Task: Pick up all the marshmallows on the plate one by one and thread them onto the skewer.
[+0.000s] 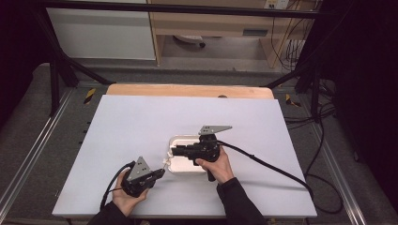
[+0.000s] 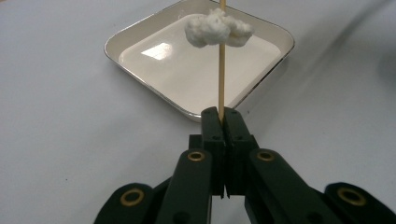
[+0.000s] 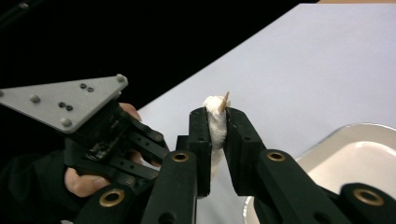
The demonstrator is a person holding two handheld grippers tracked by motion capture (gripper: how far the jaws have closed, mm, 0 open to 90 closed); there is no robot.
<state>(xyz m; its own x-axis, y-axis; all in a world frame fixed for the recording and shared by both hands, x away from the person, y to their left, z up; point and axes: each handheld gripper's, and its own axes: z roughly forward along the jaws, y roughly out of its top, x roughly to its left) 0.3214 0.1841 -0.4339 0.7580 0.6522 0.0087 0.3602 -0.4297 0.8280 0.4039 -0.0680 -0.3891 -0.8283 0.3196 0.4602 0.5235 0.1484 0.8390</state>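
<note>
A white cotton wad (image 2: 218, 28) sits threaded on a thin wooden skewer (image 2: 221, 70) just above a white square tray (image 2: 140, 44) on the white table (image 1: 141, 122). The left gripper (image 2: 222, 116) is clamped tight on the skewer's lower end, holding it upright. The right gripper (image 3: 217, 126) pinches the wad between its nearly closed jaws.

Desk (image 1: 141, 122): white top, wooden edge along the far side.
Frame (image 1: 187, 8): black metal bars around the desk.
Floor (image 1: 225, 54): grey.
Cabinet (image 1: 101, 33): white, far left.
Shelf unit (image 1: 211, 23): wooden, behind the desk.
Cables (image 1: 293, 47): black, far right.
</note>
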